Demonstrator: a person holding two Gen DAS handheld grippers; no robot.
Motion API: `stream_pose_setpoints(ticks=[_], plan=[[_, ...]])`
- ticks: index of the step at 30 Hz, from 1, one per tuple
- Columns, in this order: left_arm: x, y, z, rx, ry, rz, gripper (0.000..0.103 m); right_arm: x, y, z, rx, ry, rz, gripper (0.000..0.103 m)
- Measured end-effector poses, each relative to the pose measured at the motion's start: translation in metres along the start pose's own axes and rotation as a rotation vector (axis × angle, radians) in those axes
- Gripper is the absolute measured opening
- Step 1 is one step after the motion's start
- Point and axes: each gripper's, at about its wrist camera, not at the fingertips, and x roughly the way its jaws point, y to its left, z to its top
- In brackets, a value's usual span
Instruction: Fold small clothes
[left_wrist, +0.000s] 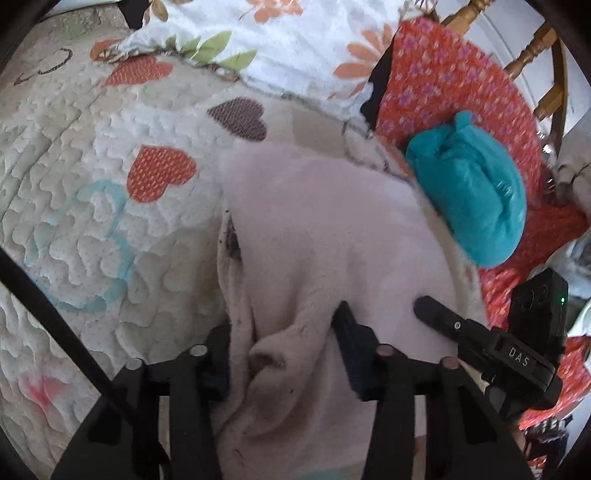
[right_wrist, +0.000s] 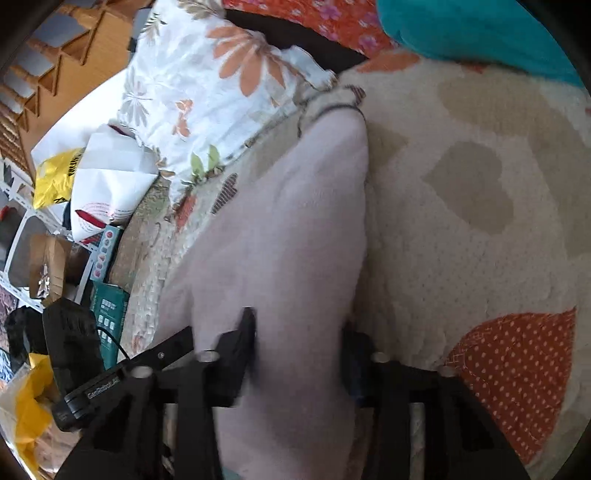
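Note:
A pale pink fleece garment (left_wrist: 332, 229) lies on a quilted bedspread with heart patches (left_wrist: 110, 206). My left gripper (left_wrist: 284, 343) has its fingers on either side of a bunched fold of the garment's near edge and grips it. My right gripper (right_wrist: 299, 343) also straddles the garment (right_wrist: 295, 229), its fingers closed on the near edge. The right gripper's body shows in the left wrist view (left_wrist: 480, 336), resting on the garment's right side. The fabric between both pairs of fingers hides their tips.
A rolled teal cloth (left_wrist: 469, 192) sits on a red flowered fabric (left_wrist: 443, 81) to the right. A white floral pillow (left_wrist: 280, 48) lies at the back, by a wooden chair (left_wrist: 535, 55). Bags and boxes (right_wrist: 92, 192) crowd the bed's left side.

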Motion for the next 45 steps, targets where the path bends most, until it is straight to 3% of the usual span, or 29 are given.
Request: stream_pose_setpoints(ticks=[4,5,7,8,9,10,13,16,19,24,26,29,31,35,40,45], plan=[[-0.012,-0.022,0.006,-0.004,-0.02,-0.076,0.042,-0.03,0.01,0.006,-0.03,-0.058,0.037,0.034],[-0.012,-0.025,0.005,-0.003,-0.017,-0.069,0.042,-0.035,0.011,0.006,-0.047,-0.068,0.016,0.034],[-0.007,-0.026,0.004,0.001,-0.002,0.017,0.042,-0.035,0.01,0.006,-0.089,-0.07,-0.095,0.037],[-0.001,-0.021,0.002,-0.001,0.013,0.096,0.046,-0.031,0.007,0.005,-0.09,-0.059,-0.144,0.041],[0.004,-0.015,0.001,-0.015,0.026,0.128,0.052,-0.028,0.004,0.005,-0.084,-0.048,-0.173,0.043],[0.006,-0.005,0.0,-0.05,0.036,0.123,0.062,-0.026,0.0,0.004,-0.072,-0.04,-0.183,0.047],[0.001,0.014,-0.001,-0.146,0.048,0.056,0.064,-0.035,0.002,0.005,-0.064,-0.076,-0.188,0.047],[-0.011,0.015,0.0,-0.14,0.029,0.065,0.064,-0.05,0.019,0.002,-0.138,-0.154,-0.225,0.047],[-0.024,0.009,-0.002,-0.099,-0.005,0.099,0.064,-0.047,0.037,-0.004,-0.221,-0.164,-0.239,0.047],[-0.058,-0.007,-0.012,0.076,-0.163,0.325,0.067,-0.02,0.061,-0.029,-0.378,-0.12,-0.334,0.047],[-0.075,-0.009,-0.018,0.135,-0.26,0.436,0.08,-0.007,0.067,-0.041,-0.451,-0.1,-0.402,0.053],[-0.104,-0.008,-0.029,0.141,-0.435,0.571,0.097,0.004,0.076,-0.059,-0.559,-0.092,-0.521,0.057],[-0.123,-0.004,-0.033,0.116,-0.541,0.588,0.103,-0.002,0.082,-0.068,-0.576,-0.082,-0.548,0.059],[-0.157,-0.003,-0.04,0.088,-0.641,0.582,0.103,-0.029,0.09,-0.081,-0.57,-0.058,-0.507,0.064],[-0.182,-0.028,-0.065,0.174,-0.764,0.622,0.103,-0.067,0.094,-0.097,-0.52,-0.119,-0.48,0.074],[-0.176,-0.043,-0.086,0.222,-0.721,0.638,0.103,-0.077,0.083,-0.101,-0.462,-0.128,-0.481,0.077]])
